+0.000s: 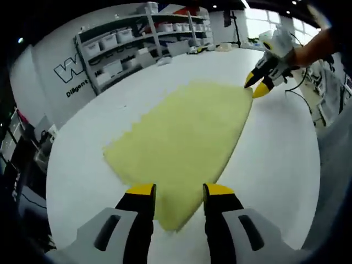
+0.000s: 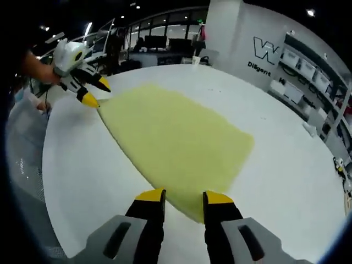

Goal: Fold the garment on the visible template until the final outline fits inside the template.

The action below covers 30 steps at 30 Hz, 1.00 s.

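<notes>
Left tongs (image 1: pixel 179 193) stand open over one corner of the garment (image 1: pixel 181 146), nothing gripped; right tongs (image 2: pixel 184 198) gape likewise at the opposite corner, also seen far across (image 1: pixel 258 85). My guess: both poised to pinch corners for a fold. One yellow garment lies flat mid-table (image 1: pixel 275 165); two tongs. Shelves (image 1: pixel 137 38) behind.

Matt fleecy garment (image 1: pixel 181 148); smooth table (image 1: pixel 275 159)
</notes>
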Each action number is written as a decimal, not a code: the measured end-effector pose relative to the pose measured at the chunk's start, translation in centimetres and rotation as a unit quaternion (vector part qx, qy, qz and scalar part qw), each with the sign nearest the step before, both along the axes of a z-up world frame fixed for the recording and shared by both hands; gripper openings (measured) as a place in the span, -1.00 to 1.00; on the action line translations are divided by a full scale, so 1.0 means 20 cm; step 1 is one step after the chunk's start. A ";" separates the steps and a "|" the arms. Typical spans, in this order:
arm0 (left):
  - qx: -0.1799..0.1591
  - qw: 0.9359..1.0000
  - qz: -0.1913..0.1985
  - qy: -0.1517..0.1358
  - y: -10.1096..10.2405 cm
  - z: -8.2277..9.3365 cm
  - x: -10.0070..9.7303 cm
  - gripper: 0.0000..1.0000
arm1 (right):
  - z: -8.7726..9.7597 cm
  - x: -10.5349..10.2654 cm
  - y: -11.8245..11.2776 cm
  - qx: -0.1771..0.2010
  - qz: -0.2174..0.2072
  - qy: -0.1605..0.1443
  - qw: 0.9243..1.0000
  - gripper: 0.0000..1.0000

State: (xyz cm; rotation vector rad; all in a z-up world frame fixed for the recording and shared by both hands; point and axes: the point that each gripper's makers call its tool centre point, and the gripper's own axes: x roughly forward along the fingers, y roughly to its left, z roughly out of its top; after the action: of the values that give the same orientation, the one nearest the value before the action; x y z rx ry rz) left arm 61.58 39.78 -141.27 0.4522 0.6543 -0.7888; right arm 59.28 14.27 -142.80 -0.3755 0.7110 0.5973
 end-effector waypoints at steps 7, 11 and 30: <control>0.008 0.999 -0.013 0.029 -0.05 -0.10 -0.05 -0.33 | -0.06 0.00 0.03 -0.004 0.000 0.014 1.000 -0.44; 0.022 0.999 -0.013 0.040 -0.04 -0.15 -0.04 -0.31 | -0.10 -0.01 0.03 -0.015 0.006 0.028 0.999 -0.46; 0.013 0.998 0.024 0.048 -0.01 -0.13 0.08 -0.13 | -0.07 0.04 0.07 0.029 -0.023 0.046 0.998 -0.34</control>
State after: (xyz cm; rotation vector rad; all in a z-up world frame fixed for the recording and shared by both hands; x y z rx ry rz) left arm 63.28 39.63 -143.89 0.4233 0.7622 -0.7604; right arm 60.08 15.58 -144.24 -0.2788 0.7866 0.5924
